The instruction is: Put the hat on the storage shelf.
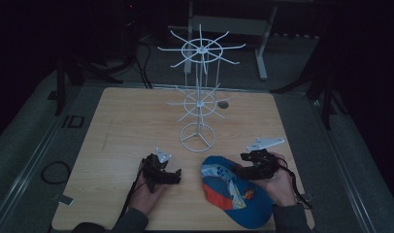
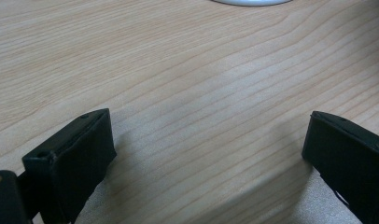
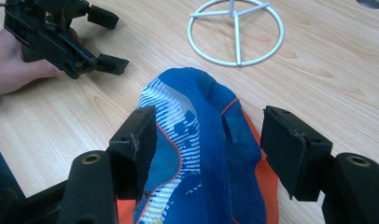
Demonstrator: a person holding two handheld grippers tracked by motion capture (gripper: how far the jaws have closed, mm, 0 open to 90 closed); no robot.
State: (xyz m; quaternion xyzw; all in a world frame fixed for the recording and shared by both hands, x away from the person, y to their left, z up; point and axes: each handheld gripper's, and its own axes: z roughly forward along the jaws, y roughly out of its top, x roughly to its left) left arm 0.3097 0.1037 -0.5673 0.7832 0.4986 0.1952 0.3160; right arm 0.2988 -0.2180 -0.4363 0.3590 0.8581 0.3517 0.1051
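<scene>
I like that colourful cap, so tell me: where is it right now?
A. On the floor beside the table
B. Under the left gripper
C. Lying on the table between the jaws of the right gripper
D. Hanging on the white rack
C: the cap lies on the table, and the right gripper has one open black jaw on each side of it, while the white rack has nothing hanging on it.

wooden table (image 1: pixel 122 126), white wire rack (image 1: pixel 199 97), blue-orange cap (image 1: pixel 234 194)
</scene>
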